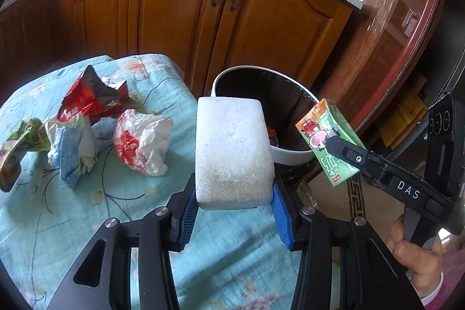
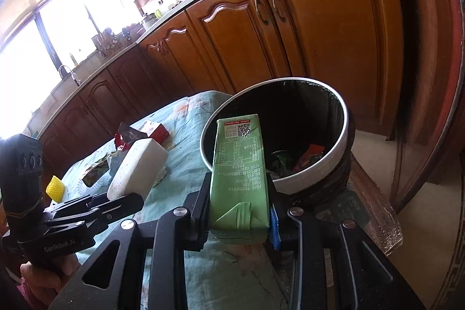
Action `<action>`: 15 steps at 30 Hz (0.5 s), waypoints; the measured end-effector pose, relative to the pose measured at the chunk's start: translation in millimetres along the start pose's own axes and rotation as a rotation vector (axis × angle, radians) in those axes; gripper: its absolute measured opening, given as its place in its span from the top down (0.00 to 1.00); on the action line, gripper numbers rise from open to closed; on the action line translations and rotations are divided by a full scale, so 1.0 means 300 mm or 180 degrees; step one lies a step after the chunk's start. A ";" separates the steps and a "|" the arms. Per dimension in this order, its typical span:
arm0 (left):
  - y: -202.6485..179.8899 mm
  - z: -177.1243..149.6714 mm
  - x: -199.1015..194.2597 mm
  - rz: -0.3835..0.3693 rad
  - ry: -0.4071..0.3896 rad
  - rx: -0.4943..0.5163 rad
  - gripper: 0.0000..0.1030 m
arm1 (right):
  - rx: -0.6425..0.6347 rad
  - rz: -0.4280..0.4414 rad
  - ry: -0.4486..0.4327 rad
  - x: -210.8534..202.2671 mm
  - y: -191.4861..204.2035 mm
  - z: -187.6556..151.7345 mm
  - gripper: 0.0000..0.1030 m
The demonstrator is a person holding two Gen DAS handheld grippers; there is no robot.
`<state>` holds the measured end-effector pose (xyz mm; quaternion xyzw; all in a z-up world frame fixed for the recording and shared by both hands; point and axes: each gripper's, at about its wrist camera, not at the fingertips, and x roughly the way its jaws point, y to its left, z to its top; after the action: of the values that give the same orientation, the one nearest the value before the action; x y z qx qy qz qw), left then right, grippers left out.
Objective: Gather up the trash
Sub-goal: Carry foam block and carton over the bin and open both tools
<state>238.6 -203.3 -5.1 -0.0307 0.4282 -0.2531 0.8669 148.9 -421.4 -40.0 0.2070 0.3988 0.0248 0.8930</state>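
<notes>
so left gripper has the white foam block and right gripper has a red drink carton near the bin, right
Not quite: the drink carton in the right gripper is green, as the right wrist view shows. The left gripper does hold the white foam block, near the bin.

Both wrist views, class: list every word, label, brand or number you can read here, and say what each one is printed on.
"DAS": on the arm of the right claw, left wrist view.
"GenRobot.AI": on the body of the left claw, right wrist view.
Green drink carton: a QR code and a printed table, text too small to read.
Red snack bag and crumpled wrappers: print too creased to read.
White foam block: no text.
</notes>
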 end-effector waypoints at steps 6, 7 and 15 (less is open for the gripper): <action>-0.041 0.073 0.085 -0.0023 0.0069 0.0059 0.56 | -0.0010 -0.0044 -0.0009 0.024 -0.041 0.068 0.69; -0.047 0.086 0.098 -0.0020 0.0071 0.0066 0.56 | -0.0018 -0.0053 -0.0010 0.029 -0.045 0.079 0.69; -0.083 0.178 0.199 0.0038 0.0119 0.0143 0.56 | -0.0053 -0.0108 0.0048 0.080 -0.081 0.145 0.69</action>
<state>299.0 -261.6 -8.0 -0.0039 0.4387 -0.2581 0.8608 193.7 -453.9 -40.3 0.1926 0.4088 0.0145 0.8919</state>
